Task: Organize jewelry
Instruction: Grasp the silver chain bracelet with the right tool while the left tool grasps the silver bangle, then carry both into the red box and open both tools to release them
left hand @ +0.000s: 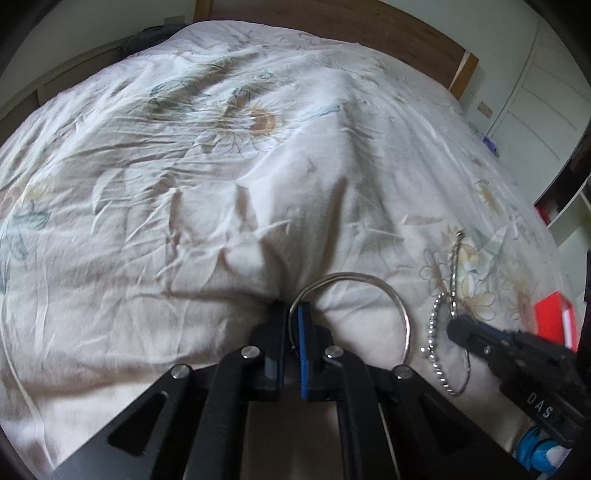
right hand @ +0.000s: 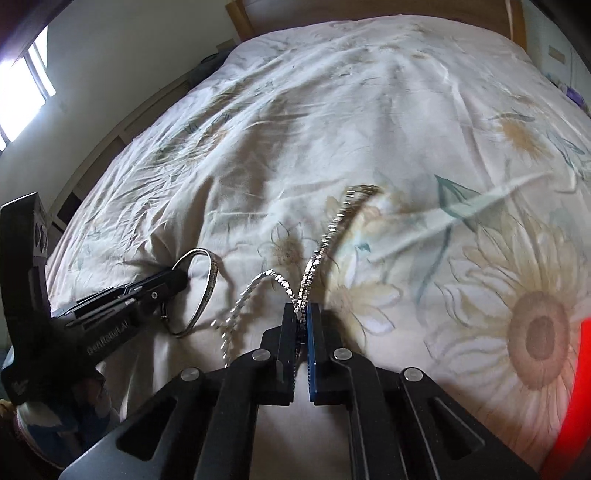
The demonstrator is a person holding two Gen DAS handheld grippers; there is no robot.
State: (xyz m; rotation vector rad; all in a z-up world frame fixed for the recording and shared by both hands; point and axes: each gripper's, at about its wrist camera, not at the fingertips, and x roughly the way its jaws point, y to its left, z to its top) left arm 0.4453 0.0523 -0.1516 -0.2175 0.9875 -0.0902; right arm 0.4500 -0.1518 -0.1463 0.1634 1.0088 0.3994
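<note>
My left gripper [left hand: 293,308] is shut on a silver bangle [left hand: 400,308], pinching its rim; the ring arcs out to the right over the bed cover. The same bangle [right hand: 210,284] and left gripper [right hand: 181,275] show at the left of the right wrist view. My right gripper [right hand: 303,308] is shut on a silver chain [right hand: 325,240], which loops forward and also trails left over the cover. In the left wrist view the right gripper [left hand: 456,326] holds the chain [left hand: 437,332] just right of the bangle.
A floral bed cover [left hand: 221,184] spans both views, creased and soft. A wooden headboard [left hand: 332,22] stands at the far end. A red box [left hand: 554,321] lies at the bed's right edge and shows in the right wrist view [right hand: 576,387]. White cupboards [left hand: 535,110] stand at the right.
</note>
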